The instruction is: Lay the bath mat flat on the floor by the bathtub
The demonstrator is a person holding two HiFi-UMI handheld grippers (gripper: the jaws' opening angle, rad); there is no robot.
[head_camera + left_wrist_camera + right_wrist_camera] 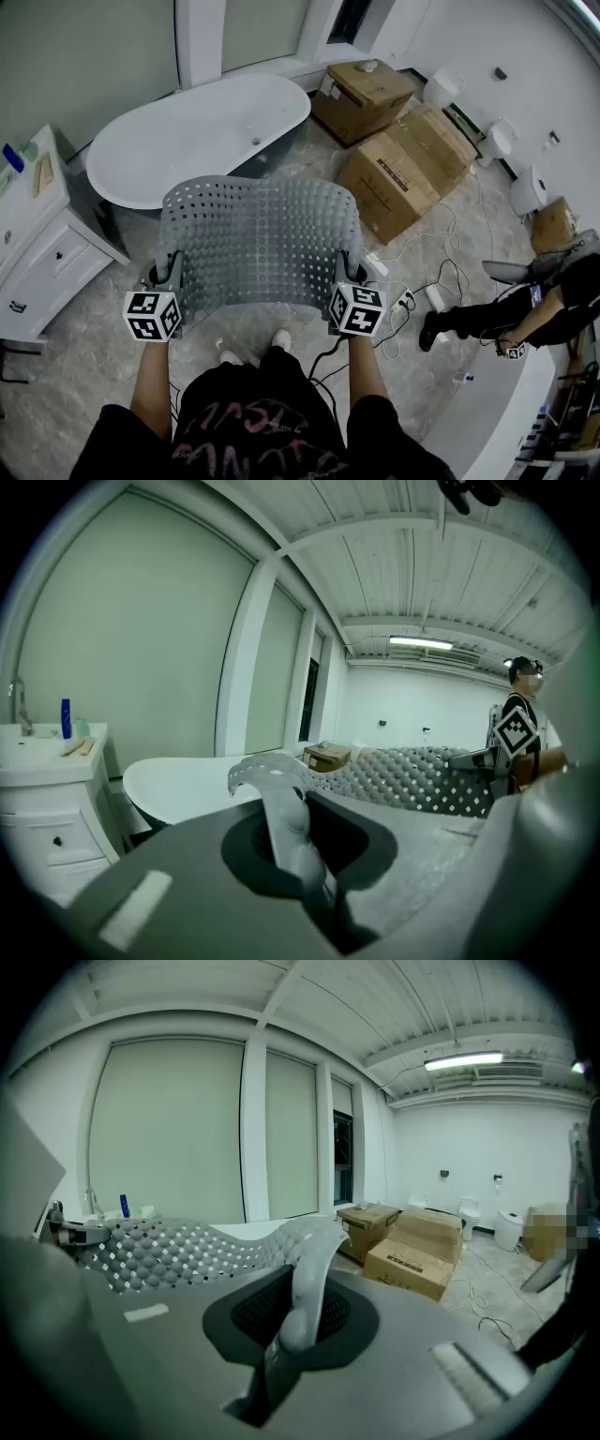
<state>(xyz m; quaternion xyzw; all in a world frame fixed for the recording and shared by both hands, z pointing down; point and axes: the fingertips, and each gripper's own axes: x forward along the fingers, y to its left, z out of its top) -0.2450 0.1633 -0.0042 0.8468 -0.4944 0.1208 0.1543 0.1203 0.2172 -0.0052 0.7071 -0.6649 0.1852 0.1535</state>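
Bath mat (258, 239), clamped in left gripper (168, 270) and right gripper (348, 270), hides floor (84, 323) beside bathtub (202, 131); cardboard boxes (412, 169) and cables (442, 272) lie nearby.

The left tool (305, 860) pinches a corner of the grey perforated bath mat (412, 778), white bathtub (178, 785) behind.

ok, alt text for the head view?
A person holds a grey perforated bath mat spread between the left gripper and right gripper, each shut on its near edge, above the floor beside a white bathtub. Cardboard boxes stand nearby.
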